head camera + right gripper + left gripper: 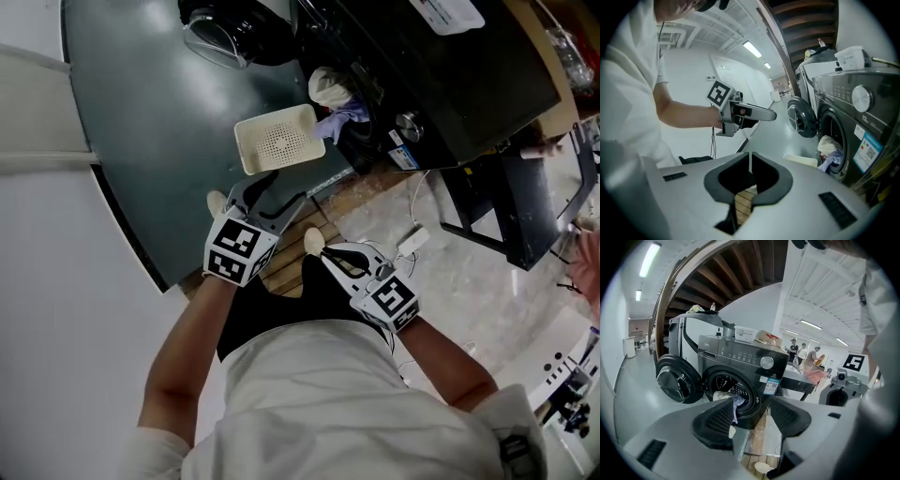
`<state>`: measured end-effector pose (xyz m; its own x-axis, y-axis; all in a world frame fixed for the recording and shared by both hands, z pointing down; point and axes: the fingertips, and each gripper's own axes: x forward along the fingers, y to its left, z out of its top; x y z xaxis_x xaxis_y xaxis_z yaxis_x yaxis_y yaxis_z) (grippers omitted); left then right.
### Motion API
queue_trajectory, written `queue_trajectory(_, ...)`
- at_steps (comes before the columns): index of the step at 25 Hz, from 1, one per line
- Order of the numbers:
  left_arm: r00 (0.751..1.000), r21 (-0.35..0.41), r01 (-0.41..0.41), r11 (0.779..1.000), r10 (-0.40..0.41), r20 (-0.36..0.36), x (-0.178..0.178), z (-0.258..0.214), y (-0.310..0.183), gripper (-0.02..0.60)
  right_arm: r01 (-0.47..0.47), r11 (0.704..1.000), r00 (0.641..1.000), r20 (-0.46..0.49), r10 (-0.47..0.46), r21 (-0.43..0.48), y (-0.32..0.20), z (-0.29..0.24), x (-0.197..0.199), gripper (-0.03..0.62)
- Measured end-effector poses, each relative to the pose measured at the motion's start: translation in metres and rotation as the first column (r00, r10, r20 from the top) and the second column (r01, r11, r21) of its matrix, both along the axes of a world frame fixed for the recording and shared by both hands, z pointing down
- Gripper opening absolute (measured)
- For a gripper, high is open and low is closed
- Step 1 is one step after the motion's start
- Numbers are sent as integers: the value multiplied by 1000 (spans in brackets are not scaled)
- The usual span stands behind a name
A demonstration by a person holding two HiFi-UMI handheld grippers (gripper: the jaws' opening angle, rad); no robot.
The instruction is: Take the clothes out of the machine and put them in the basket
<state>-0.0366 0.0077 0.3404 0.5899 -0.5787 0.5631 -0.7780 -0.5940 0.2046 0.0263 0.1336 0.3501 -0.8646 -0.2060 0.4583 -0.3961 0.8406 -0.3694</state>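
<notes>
Landmark: black metal-frame desk [530,202].

- Under and in front of the desk: pale marbled floor [469,291]. A white power strip [412,242] with its cable lies on it near the desk legs.
- Left of the desk: a strip of wooden boards [366,187], then smooth grey-green floor [150,112]. This floor meets a white wall [47,309] along a curved edge.
- Overhead, far left of the desk: dark wooden beams [740,263] and one lit strip light [649,258].
- Above the desk: white ceiling with more strip lights [811,324].
- People [802,351] stand well behind the desk.
</notes>
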Motion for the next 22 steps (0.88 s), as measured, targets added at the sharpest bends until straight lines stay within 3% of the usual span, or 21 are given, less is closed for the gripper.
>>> queue_trajectory(8,983,-46,-182,982,183,7,3,49,-76,274,-145,989,989,-37,144,-40,-50,18,-31,3)
queue_trajectory(15,932,-90,-358,930,361,19,15,99,-135,312,-351,936,935,-62,349,-33,-98,29,-53,3)
queue_trajectory(19,912,-91,-403,910,408,34,23,130,-162,332,-417,908,908,-72,414,-38,-110,47,-62,3)
queue_trajectory(22,905,-86,-419,904,424,44,31,157,-180,341,-424,904,904,-85,420,-45,-112,67,-70,3)
